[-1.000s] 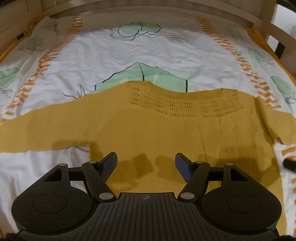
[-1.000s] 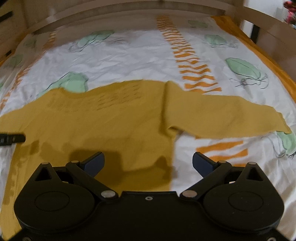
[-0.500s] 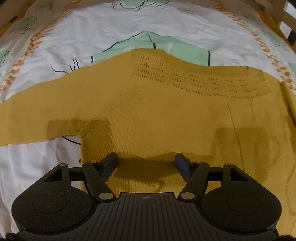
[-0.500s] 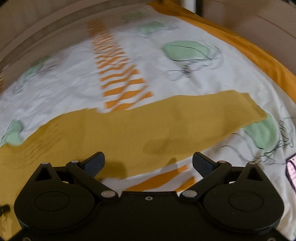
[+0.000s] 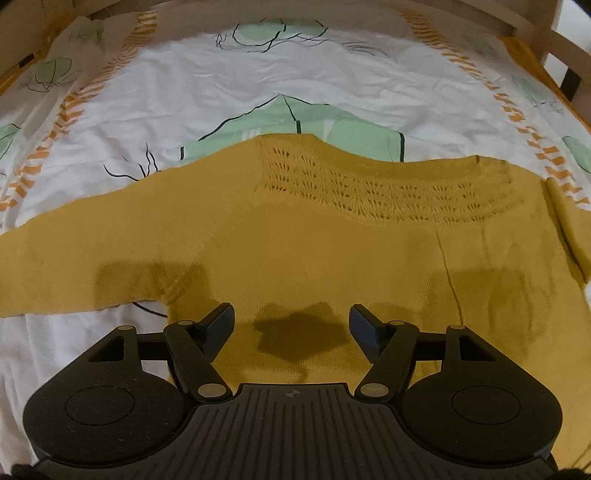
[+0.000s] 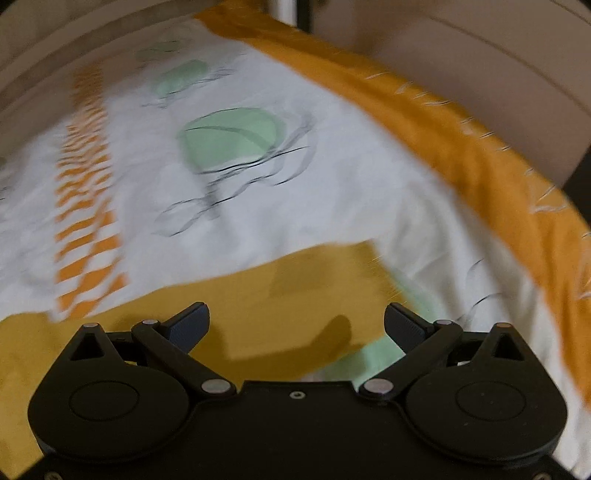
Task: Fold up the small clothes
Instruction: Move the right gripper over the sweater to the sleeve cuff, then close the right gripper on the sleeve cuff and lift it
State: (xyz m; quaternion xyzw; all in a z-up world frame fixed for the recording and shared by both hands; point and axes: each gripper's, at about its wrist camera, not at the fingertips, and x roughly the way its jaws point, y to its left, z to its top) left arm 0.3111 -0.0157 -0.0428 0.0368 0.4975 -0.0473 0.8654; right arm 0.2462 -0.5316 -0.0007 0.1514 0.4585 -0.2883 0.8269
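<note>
A white cotton bedsheet [image 5: 207, 88], printed with pale green shapes, thin black line drawings and bands of orange dashes, covers the bed. It has a solid orange border [image 6: 436, 125]. A pale wooden bed frame [image 5: 524, 26] curves around it. Lighting is dim and warm.

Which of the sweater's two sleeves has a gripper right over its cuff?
The sweater's right sleeve: the open right gripper hangs above its cuff. The left gripper is over the body instead.

Dim warm light, fisheye-bent edges; right wrist view motion-blurred, left wrist view sharp.
</note>
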